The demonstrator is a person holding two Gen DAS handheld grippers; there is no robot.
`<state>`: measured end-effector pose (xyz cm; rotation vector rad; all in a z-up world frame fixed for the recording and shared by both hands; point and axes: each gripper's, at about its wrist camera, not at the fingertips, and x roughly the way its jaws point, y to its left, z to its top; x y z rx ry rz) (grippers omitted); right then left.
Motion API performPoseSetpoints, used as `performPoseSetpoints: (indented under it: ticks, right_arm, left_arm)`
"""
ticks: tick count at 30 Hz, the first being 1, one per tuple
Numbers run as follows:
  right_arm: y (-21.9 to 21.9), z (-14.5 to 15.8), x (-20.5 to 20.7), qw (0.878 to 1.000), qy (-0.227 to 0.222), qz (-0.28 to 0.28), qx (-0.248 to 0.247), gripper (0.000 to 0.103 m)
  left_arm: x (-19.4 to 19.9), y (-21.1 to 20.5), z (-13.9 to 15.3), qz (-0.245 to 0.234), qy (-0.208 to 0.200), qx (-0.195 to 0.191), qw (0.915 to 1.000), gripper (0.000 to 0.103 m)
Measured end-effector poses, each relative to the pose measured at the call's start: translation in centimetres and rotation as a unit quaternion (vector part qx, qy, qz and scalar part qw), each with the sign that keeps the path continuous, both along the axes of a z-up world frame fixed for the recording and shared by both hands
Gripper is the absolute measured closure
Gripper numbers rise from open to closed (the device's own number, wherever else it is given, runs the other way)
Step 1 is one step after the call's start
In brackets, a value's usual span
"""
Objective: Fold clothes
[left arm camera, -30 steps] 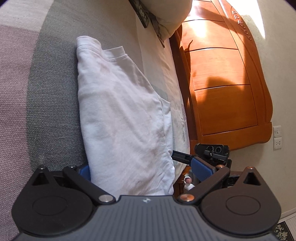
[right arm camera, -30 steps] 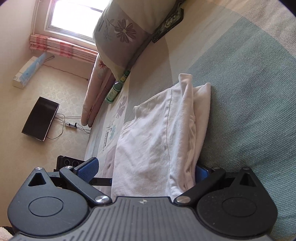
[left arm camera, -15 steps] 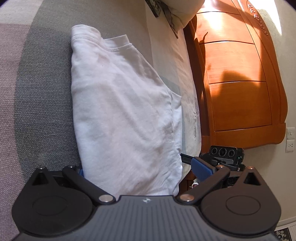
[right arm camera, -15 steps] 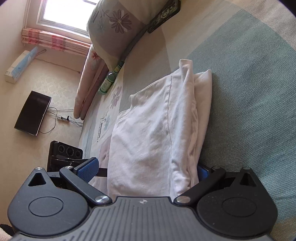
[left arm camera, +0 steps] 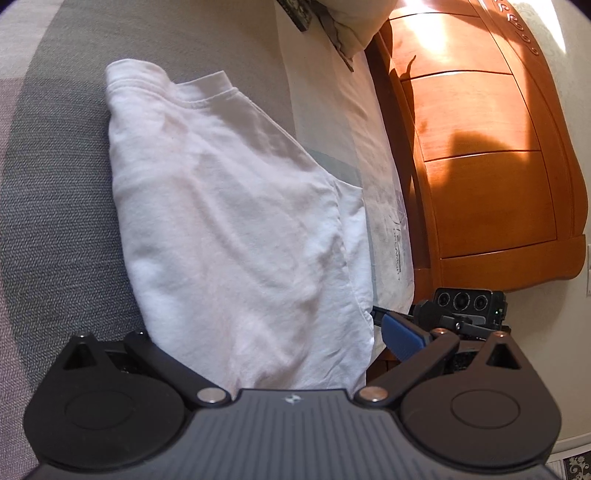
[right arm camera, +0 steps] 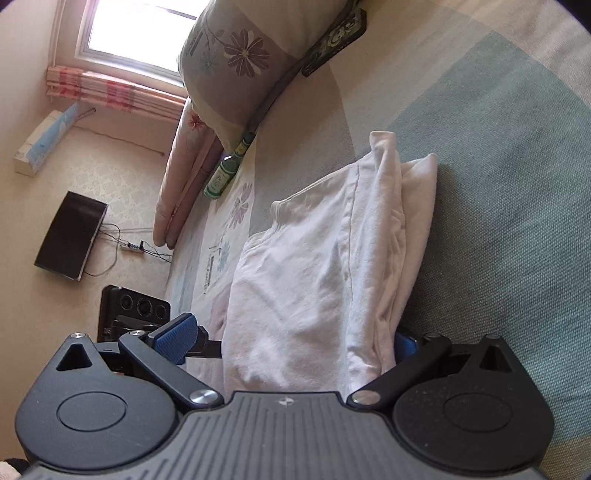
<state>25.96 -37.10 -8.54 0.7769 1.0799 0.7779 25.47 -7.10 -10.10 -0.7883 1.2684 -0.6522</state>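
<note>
A folded white T-shirt (left arm camera: 229, 229) lies on the bed's grey-green cover (left arm camera: 59, 206); its collar end is farthest from me. My left gripper (left arm camera: 266, 339) is open and straddles the near end of the shirt: its left finger is hidden beside the cloth, and the blue pad (left arm camera: 402, 338) stands off the shirt's right edge. From the opposite side, my right gripper (right arm camera: 291, 339) is open around the same T-shirt (right arm camera: 314, 266), with its blue pads (right arm camera: 177, 334) on either side of the stacked layers. Each gripper shows in the other's view, at the bed's edge.
A wooden headboard (left arm camera: 480, 147) rises to the right of the bed, with a pillow (left arm camera: 347, 22) against it. A flowered pillow (right arm camera: 236, 55), a green bottle (right arm camera: 225, 173) and a folded pink quilt (right arm camera: 184, 166) lie at the bed's head. A black box (right arm camera: 70, 236) with cables sits beyond.
Both grippers have shifted slightly around the shirt's near end. Their fingers stay spread, and the shirt lies as before.
</note>
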Motion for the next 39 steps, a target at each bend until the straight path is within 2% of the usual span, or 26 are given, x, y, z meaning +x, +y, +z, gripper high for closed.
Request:
performPoseSetpoints:
  ticks: [2, 5, 7, 10, 17, 29, 39]
  right_arm:
    - [0.6, 0.2, -0.1, 0.999, -0.017, 0.004, -0.03, 0.0]
    - [0.4, -0.4, -0.4, 0.996, -0.041, -0.022, -0.072, 0.0]
    - [0.0, -0.7, -1.0, 0.996, -0.056, -0.041, -0.056, 0.0]
    - [0.3, -0.6, -1.9, 0.993, -0.08, -0.062, -0.056, 0.0]
    - [2.2, 2.1, -2.8, 0.986, -0.139, -0.038, -0.083, 0.0]
    - [2.7, 3.5, -2.8, 0.985, -0.143, -0.02, -0.091, 0.0]
    - [0.5, 5.2, -2.8, 0.983, -0.15, -0.034, -0.097, 0.0]
  left_arm:
    - [0.1, 0.1, -0.1, -0.007, -0.001, 0.004, 1.0, 0.001]
    - [0.0, 1.0, -0.9, 0.013, -0.001, -0.012, 0.9998, 0.001]
    - [-0.2, 1.5, -1.3, 0.031, -0.003, -0.03, 0.9991, 0.001]
    - [-0.5, 1.4, -1.0, 0.038, -0.014, -0.029, 0.9987, 0.001]
    - [-0.4, 0.6, 1.3, 0.022, -0.037, -0.024, 0.9988, 0.001]
    - [-0.6, 0.2, 2.6, 0.02, -0.037, -0.05, 0.9979, 0.001]
    - [0.1, -2.2, 3.9, -0.008, -0.06, -0.058, 0.9965, 0.001]
